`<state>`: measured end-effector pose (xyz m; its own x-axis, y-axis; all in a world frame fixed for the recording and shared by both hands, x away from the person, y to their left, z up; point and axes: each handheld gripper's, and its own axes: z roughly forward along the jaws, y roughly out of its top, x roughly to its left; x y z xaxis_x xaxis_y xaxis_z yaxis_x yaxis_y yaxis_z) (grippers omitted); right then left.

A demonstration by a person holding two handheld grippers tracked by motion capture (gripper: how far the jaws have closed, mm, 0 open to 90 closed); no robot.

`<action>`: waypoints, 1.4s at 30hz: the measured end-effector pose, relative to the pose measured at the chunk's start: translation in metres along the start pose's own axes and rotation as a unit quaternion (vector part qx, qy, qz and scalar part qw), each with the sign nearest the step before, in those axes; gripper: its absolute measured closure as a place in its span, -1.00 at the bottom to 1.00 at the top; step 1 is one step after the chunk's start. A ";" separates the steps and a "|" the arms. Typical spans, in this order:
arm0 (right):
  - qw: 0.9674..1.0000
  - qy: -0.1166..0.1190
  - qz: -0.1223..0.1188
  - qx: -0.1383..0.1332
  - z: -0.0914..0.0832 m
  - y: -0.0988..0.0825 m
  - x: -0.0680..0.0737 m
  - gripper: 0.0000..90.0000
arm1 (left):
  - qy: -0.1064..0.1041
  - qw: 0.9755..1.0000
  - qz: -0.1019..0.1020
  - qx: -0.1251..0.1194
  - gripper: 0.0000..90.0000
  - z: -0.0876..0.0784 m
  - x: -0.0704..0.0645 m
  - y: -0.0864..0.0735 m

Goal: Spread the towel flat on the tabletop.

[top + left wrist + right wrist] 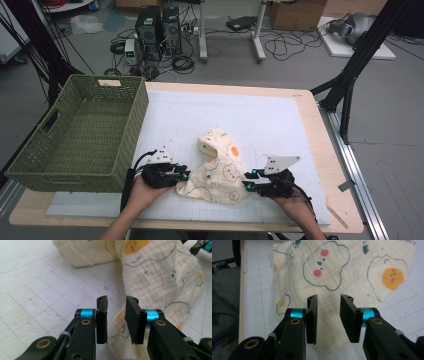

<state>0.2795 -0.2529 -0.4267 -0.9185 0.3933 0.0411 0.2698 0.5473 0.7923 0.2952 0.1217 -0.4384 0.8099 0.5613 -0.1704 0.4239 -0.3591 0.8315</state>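
A cream muslin cloth printed with clouds and orange faces lies crumpled on the white gridded mat. My left gripper rests at the cloth's left edge. In the left gripper view the jaws stand apart, and a corner of the cloth lies under the gap without being pressed. My right gripper sits at the cloth's right front corner. In the right gripper view its jaws are parted above the cloth, and the pads do not pinch it.
A green woven basket stands on the table's left side, close to my left hand. The mat reaches to the wooden table's rim. Beyond the table, computers and cables lie on the floor.
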 end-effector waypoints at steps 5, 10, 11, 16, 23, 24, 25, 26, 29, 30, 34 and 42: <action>1.000 0.011 0.000 0.028 0.009 -0.004 0.000 0.50 | -0.006 1.000 0.007 0.007 0.62 0.000 0.000 0.000; 0.999 0.011 -0.002 0.052 0.014 -0.007 0.001 0.52 | -0.013 0.999 0.010 0.035 0.55 0.008 0.001 -0.002; 0.999 0.012 -0.001 0.053 0.015 -0.007 0.001 0.53 | -0.011 0.999 0.011 0.042 0.54 0.010 0.000 -0.003; 0.998 0.015 0.005 0.054 0.015 -0.007 0.000 0.54 | -0.007 0.998 0.010 0.057 0.77 0.013 0.001 -0.004; 0.999 0.015 0.007 0.051 0.015 -0.009 -0.001 0.55 | 0.034 0.998 0.024 0.047 0.93 -0.003 -0.007 -0.008; 0.999 0.015 0.008 0.051 0.014 -0.009 -0.002 0.55 | 0.040 0.998 0.023 0.043 0.93 -0.007 -0.008 -0.009; 0.999 0.017 0.009 0.051 0.014 -0.009 -0.001 0.55 | 0.046 0.998 0.022 0.039 0.93 -0.011 -0.009 -0.011; 0.999 0.017 0.009 0.051 0.014 -0.009 -0.001 0.55 | 0.046 0.998 0.022 0.039 0.94 -0.011 -0.009 -0.011; 0.999 0.016 0.008 0.051 0.014 -0.009 -0.001 0.55 | 0.069 0.997 0.016 0.029 0.94 -0.029 -0.015 -0.017; 0.998 0.014 0.007 0.053 0.013 -0.009 -0.001 0.55 | 0.072 0.997 0.018 0.029 0.94 -0.033 -0.017 -0.019; 0.998 0.018 0.014 0.055 0.012 -0.010 0.000 0.66 | 0.076 0.996 0.016 0.033 0.94 -0.045 -0.025 -0.029; 0.998 0.028 -0.004 0.061 0.008 -0.009 0.004 0.96 | 0.052 0.998 0.013 0.024 0.78 -0.049 -0.029 -0.035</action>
<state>0.2754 -0.2504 -0.4390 -0.9345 0.3486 0.0722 0.2930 0.6378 0.7123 0.2373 0.1544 -0.4365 0.7751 0.6251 -0.0920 0.4251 -0.4082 0.8079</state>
